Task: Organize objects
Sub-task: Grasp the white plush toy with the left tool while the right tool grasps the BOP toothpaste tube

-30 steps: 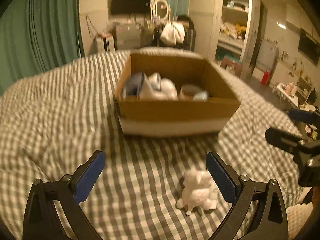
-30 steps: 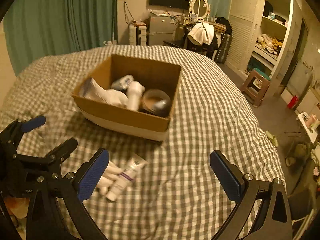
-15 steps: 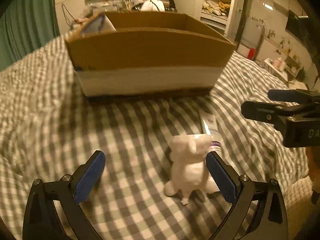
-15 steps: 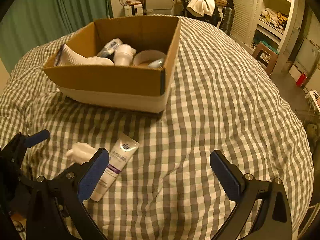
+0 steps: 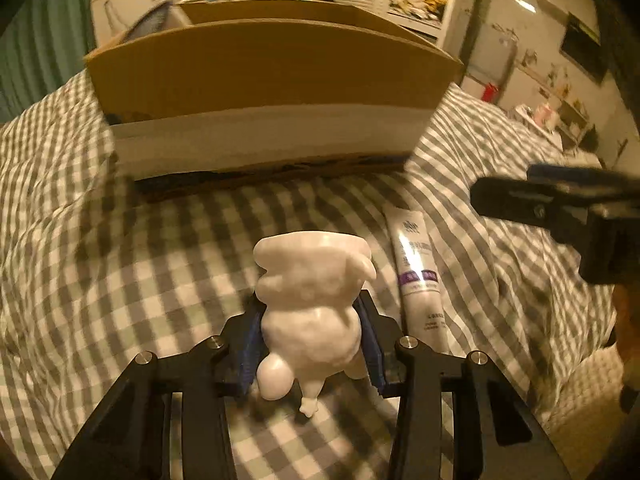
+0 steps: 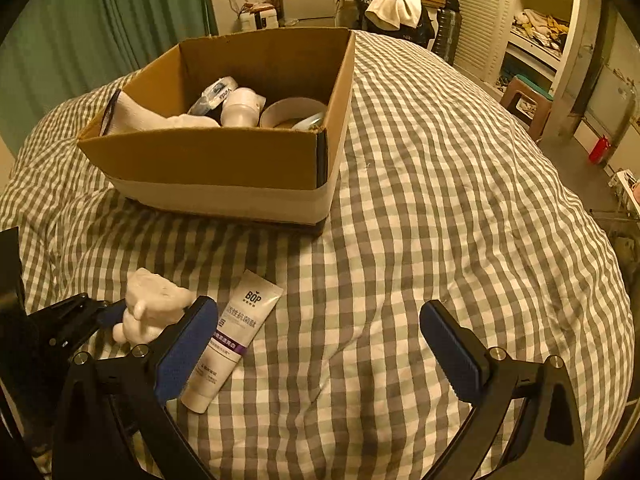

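My left gripper (image 5: 310, 344) is shut on a white figurine (image 5: 312, 292) that stands on the checked bedspread; the figurine also shows in the right wrist view (image 6: 154, 308). A white and purple tube (image 5: 420, 276) lies just right of it, and the right wrist view shows the tube (image 6: 228, 336) too. My right gripper (image 6: 316, 344) is open and empty, hovering above the bedspread right of the tube. A cardboard box (image 6: 240, 156) holding several white items stands beyond both objects; it also shows in the left wrist view (image 5: 268, 68).
The checked bedspread (image 6: 440, 200) slopes down at the right edge. Green curtains (image 6: 120, 20), a cupboard with shelves (image 6: 536, 24) and a stool (image 6: 524, 100) stand beyond the bed.
My left gripper moved forward around the figurine and closed on it. My right gripper dropped lower and nearer the tube, still open.
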{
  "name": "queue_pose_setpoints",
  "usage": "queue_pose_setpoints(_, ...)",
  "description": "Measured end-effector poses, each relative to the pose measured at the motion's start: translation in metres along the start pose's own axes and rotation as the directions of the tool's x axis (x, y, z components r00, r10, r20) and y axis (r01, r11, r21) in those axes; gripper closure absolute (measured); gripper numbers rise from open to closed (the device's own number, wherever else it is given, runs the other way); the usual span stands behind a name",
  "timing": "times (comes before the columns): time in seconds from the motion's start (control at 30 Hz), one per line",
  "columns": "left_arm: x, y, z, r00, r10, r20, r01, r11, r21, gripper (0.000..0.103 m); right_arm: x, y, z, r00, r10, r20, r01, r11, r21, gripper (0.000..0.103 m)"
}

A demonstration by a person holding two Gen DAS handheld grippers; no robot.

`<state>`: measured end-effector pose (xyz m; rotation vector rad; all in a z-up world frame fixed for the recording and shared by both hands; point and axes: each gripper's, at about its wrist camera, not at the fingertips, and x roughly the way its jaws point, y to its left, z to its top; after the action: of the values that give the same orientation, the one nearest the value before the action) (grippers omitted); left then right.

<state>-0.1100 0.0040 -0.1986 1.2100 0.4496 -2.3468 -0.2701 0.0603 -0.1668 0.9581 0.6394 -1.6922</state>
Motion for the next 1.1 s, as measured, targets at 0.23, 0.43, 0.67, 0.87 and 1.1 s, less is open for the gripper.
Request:
queue_pose_setpoints(0.23,-0.020,0.020,0.007,0.996,0.083,0.034,-0.081,0.995,-0.053,0.059,0.014,0.016,-0.004,0.997,0.062,-0.039,-0.062,0.998,0.005,0.003)
queue_pose_setpoints(0.43,-0.022,0.032,0.007,0.996,0.090,0.020,-0.088,0.992,-0.087,0.059,0.037,0.039,-0.015,0.984,0.122,-0.131,-0.126,0.992,-0.018,0.018)
queue_pose_setpoints(0.67,-0.029,0.053,0.006,0.996,0.094,0.003,-0.093,0.987,-0.130,0.059,0.051,0.061,-0.023,0.973,0.137,-0.186,-0.156,0.984,-0.089,0.052)
queue_pose_setpoints(0.87,-0.033,0.054,0.006,0.997,0.082,-0.001,-0.081,0.988,-0.133,0.059,0.047,0.066,-0.021,0.973,0.150,-0.173,-0.172,0.978,-0.118,0.071)
queue_pose_setpoints(1.1,-0.052,0.060,0.004,0.999,0.042,-0.002,-0.041,0.986,-0.164,0.059,0.032,0.066,-0.013,0.982,0.149,-0.120,-0.164,0.978,-0.131,0.077)
